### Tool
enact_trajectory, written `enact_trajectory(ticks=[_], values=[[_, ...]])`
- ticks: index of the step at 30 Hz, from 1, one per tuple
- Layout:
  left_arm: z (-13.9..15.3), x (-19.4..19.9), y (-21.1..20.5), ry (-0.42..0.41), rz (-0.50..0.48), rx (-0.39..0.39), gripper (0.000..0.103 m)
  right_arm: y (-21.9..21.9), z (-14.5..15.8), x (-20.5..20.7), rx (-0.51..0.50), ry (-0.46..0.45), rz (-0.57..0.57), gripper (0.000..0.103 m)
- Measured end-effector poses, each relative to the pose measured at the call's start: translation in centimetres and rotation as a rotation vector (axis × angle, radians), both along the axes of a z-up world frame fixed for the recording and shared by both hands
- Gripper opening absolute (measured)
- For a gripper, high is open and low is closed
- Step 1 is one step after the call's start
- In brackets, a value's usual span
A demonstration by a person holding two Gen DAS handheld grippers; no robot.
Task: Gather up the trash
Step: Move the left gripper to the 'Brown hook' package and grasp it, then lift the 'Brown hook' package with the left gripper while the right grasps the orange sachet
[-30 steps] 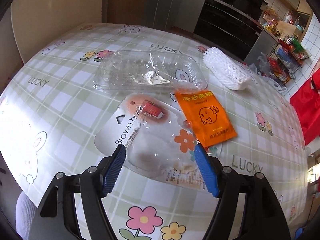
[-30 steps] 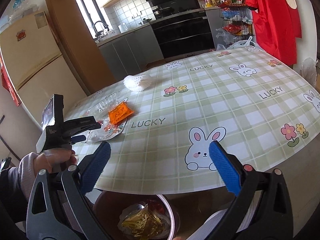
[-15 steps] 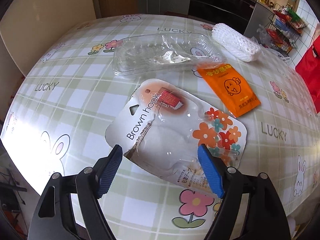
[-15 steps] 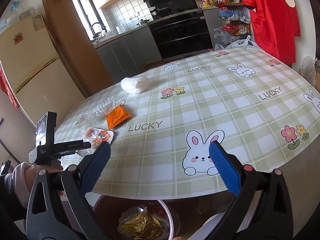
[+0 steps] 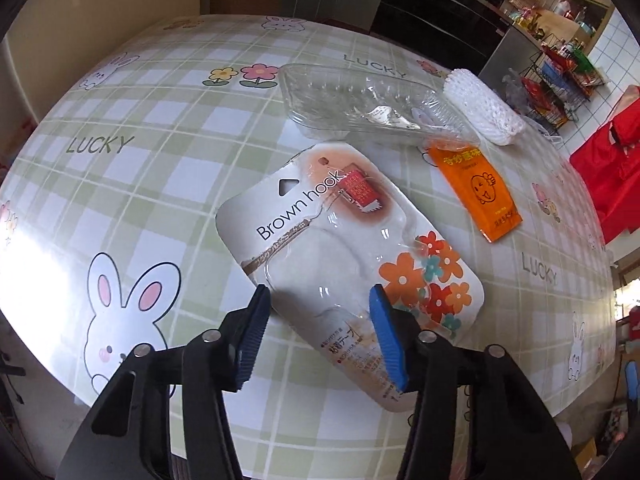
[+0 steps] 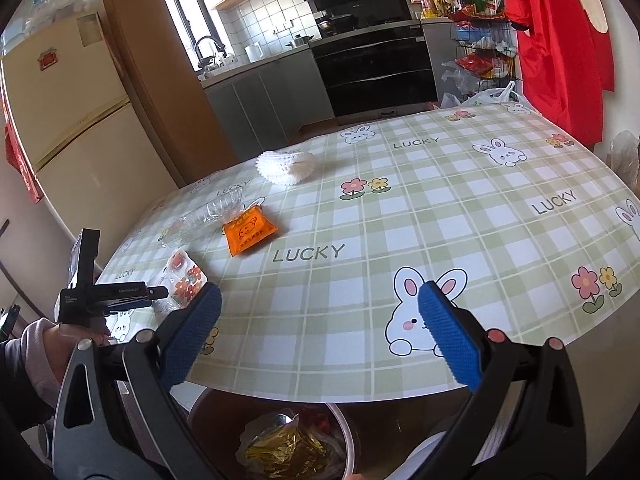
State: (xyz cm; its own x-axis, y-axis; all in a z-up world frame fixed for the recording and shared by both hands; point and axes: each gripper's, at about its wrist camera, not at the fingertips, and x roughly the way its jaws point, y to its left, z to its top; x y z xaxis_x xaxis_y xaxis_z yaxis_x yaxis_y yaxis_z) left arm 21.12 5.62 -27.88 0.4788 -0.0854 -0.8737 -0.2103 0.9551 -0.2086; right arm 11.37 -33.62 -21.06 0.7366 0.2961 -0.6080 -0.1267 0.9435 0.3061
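A "Brown hook" blister pack (image 5: 344, 248) with orange flowers lies flat on the checked tablecloth; it also shows in the right wrist view (image 6: 182, 278). My left gripper (image 5: 320, 312) is open, its blue pads either side of the pack's near end, just above it. Beyond lie an orange sachet (image 5: 476, 192), a clear plastic tray (image 5: 360, 104) and a white foam net (image 5: 484, 110). My right gripper (image 6: 320, 320) is open and empty at the table's near edge, above a metal bowl (image 6: 292, 436) holding wrappers.
The table (image 6: 440, 208) is round with a green checked cloth. A fridge (image 6: 72, 120) stands to the left, kitchen cabinets and an oven behind, a red cloth (image 6: 560, 40) hangs at the right. My left hand and gripper (image 6: 108, 296) show at the table's left edge.
The left gripper has pulled back toward the table's near edge and its jaws have narrowed around the blister pack's near end. The pack has slid nearer with it. The right gripper has barely moved.
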Motion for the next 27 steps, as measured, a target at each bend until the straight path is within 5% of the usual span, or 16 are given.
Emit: enact_trajectory(ticks=[3, 4, 9, 12, 15, 23, 27], values=[[0.3, 0.5, -0.2, -0.027, -0.063, 0.003, 0.012, 0.0, -0.1, 0.1, -0.002, 0.009, -0.004, 0.097], [0.4, 0.5, -0.2, -0.036, -0.080, 0.010, 0.012, 0.0, -0.1, 0.1, -0.004, 0.010, -0.004, 0.097], [0.5, 0.6, 0.3, -0.045, -0.111, 0.014, 0.016, 0.6, -0.2, 0.4, -0.017, 0.018, 0.007, 0.097], [1.0, 0.0, 0.2, -0.080, -0.132, 0.033, 0.046, 1.3, -0.3, 0.7, -0.021, 0.024, 0.020, 0.097], [1.0, -0.5, 0.4, -0.085, -0.132, 0.063, 0.050, 2.0, -0.5, 1.0, -0.027, 0.026, 0.033, 0.097], [-0.4, -0.4, 1.4, -0.056, -0.072, -0.030, 0.050, 3.3, -0.5, 1.6, -0.040, 0.028, 0.058, 0.097], [-0.4, 0.0, 1.3, -0.059, -0.066, -0.030, 0.036, 3.6, -0.7, 2.0, -0.046, 0.038, 0.061, 0.097]])
